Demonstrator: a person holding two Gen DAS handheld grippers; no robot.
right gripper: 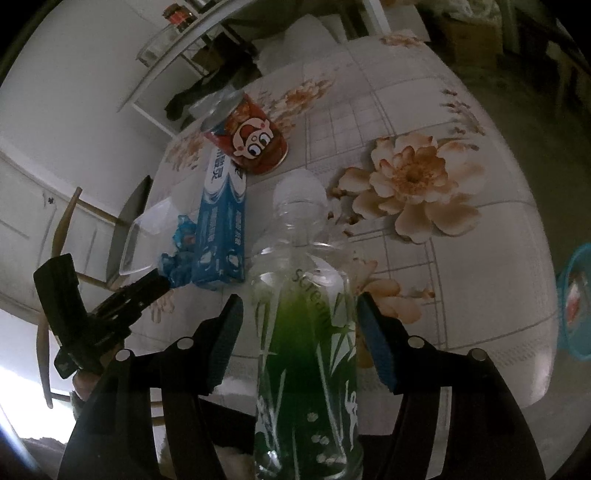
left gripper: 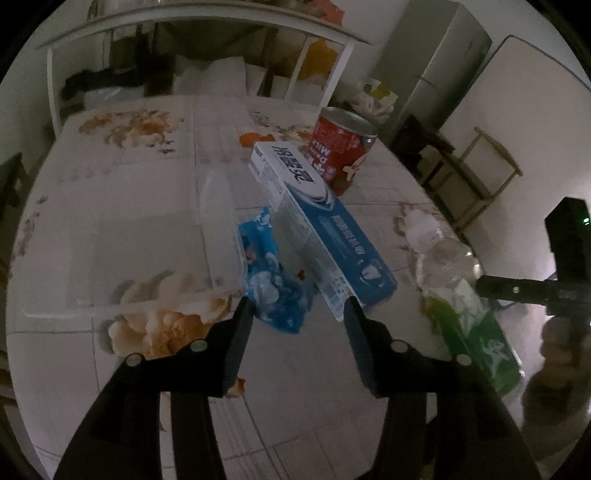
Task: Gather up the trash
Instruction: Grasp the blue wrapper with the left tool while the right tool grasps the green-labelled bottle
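Note:
On the flowered tablecloth [left gripper: 147, 192] lie a crumpled blue wrapper [left gripper: 273, 284], a blue-and-white toothpaste box [left gripper: 317, 225], a clear plastic tub [left gripper: 221, 229] and a red milk can [left gripper: 343, 147]. My left gripper [left gripper: 297, 314] is open just short of the wrapper and the near end of the box, with nothing pressed between its pads. A clear bottle with a green label [right gripper: 306, 332] lies between the fingers of my right gripper [right gripper: 299, 325]. That gripper is open, and a gap shows beside its left pad. The wrapper [right gripper: 181, 254] lies just beyond my left gripper [right gripper: 147, 290].
A teal bowl [right gripper: 576, 299] sits past the table's right edge. Behind the table stand a white shelf [left gripper: 184, 22], a grey fridge [left gripper: 436, 74] and a wooden chair [left gripper: 480, 177]. A hand [left gripper: 561, 350] holds the right gripper [left gripper: 487, 288] beside the bottle [left gripper: 461, 295].

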